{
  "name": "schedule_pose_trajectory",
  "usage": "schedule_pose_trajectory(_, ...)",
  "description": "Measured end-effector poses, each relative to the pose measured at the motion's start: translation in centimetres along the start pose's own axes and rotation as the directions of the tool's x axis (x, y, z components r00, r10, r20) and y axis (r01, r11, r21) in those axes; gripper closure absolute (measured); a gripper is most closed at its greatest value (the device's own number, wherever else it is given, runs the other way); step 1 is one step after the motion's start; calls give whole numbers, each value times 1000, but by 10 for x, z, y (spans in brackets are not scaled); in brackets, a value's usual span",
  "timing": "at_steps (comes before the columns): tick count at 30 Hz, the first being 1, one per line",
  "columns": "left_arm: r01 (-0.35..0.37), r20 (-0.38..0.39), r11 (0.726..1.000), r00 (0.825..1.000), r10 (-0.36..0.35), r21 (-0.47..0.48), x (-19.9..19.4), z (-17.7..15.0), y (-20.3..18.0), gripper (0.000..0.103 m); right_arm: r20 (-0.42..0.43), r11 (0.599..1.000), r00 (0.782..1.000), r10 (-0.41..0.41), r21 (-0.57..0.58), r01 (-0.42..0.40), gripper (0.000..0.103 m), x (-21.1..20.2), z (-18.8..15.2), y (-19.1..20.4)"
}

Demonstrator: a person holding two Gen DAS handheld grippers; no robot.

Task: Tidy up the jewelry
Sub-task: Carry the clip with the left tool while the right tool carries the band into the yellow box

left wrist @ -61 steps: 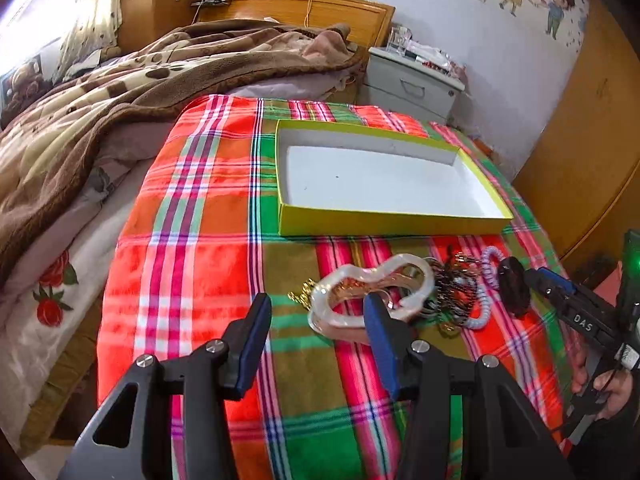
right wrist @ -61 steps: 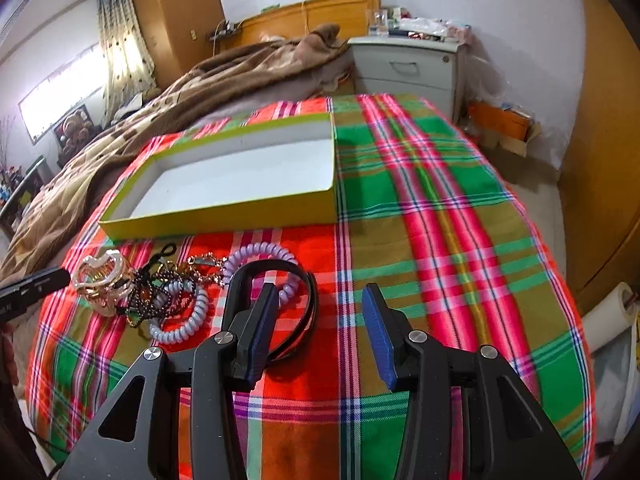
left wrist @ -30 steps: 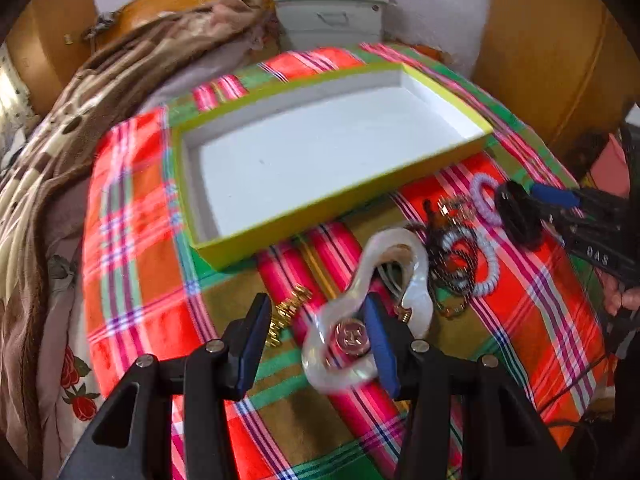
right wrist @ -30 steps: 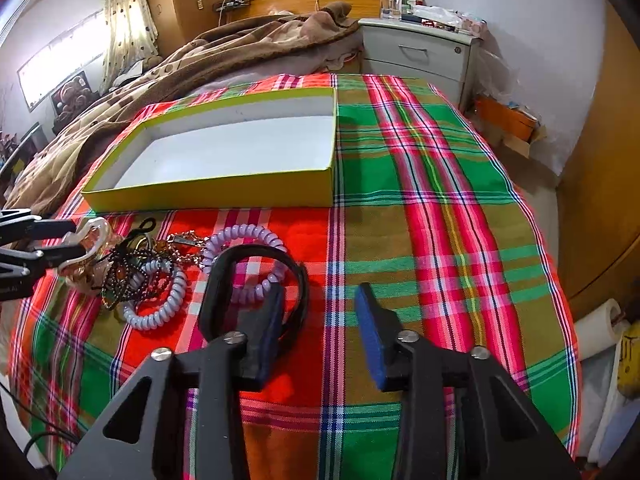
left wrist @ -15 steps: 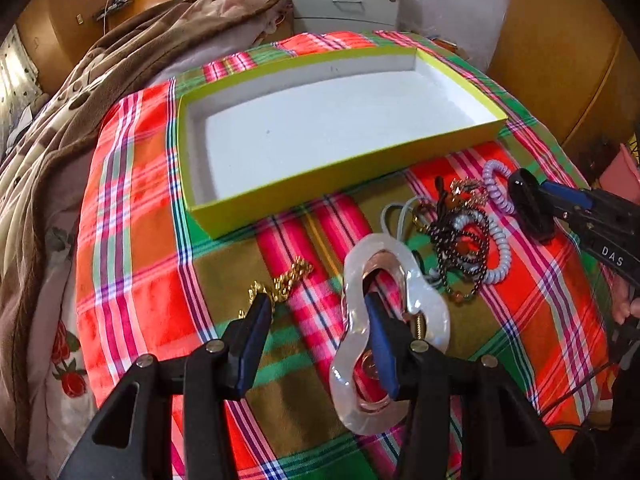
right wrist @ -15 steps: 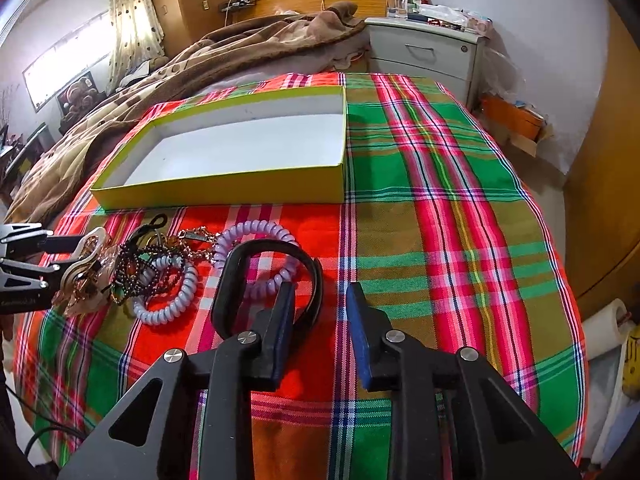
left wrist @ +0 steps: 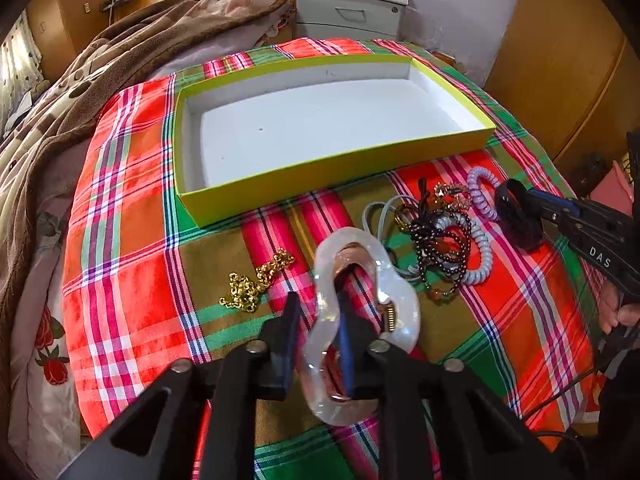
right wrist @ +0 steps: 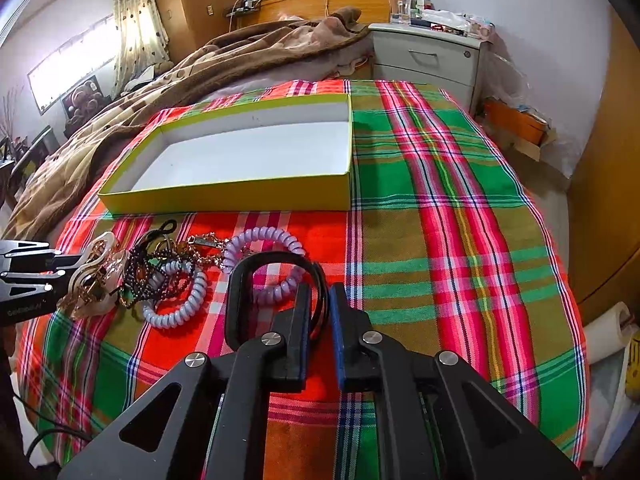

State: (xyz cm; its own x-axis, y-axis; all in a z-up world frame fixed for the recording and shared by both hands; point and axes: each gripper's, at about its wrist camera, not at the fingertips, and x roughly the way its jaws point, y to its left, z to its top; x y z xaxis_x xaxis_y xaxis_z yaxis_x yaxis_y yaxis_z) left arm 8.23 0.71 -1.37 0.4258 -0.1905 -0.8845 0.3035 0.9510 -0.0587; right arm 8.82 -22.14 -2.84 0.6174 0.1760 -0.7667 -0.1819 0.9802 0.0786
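Both grippers have just been closing, each on 1 piece. The left gripper (left wrist: 316, 312) pinches the pearly clip (left wrist: 360, 320) by 1 side of its loop, 1 finger inside the ring and 1 outside. The right gripper (right wrist: 320, 308) is pressed nearly together on the black band (right wrist: 276, 264), which rests on the plaid cloth (right wrist: 440, 240) over a lilac coil (right wrist: 260, 240). The green box (left wrist: 320, 168) lies empty just beyond the pile. To do this well, lift each piece straight up and slowly, so the tangled beads (left wrist: 440, 240) and coil don't drag along, then carry them over the near wall. A gold chain (left wrist: 256, 280) lies apart, untouched.
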Motion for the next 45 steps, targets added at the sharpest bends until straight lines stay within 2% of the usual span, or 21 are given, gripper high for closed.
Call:
schedule_pose_trajectory(7, -4, 16, 1000, 1000, 5, -21, -5, 1, 4, 90, 26, 1000, 1000, 11, 26, -12, 95, -6, 3, -7)
schedule_pose_trajectory(19, 12, 66, 998, 998, -8, -55, -21, 5, 9, 90, 78, 990, 992, 94, 101, -102, 95, -19, 11, -19)
schedule_pose_trajectory(21, 12, 76, 998, 997, -8, -54, -25, 7, 9, 90, 85, 991, 993, 86, 95, -94, 95, -21, 16, -18)
schedule_pose_trajectory(33, 4, 114, 995, 993, 7, -96, -33, 44, 31, 90, 117, 994, 990, 84, 62, -92, 95, -18, 68, -10)
schedule_pose_trajectory(40, -17, 126, 992, 991, 33, -127, -24, 76, 50, 90, 117, 995, 990, 76, 48, -82, 95, 4, 108, -8)
schedule_pose_trajectory(45, 12, 111, 988, 994, 5, -152, -6, 97, 63, 90, 90, 996, 994, 66, 55, -71, 95, 28, 127, -9)
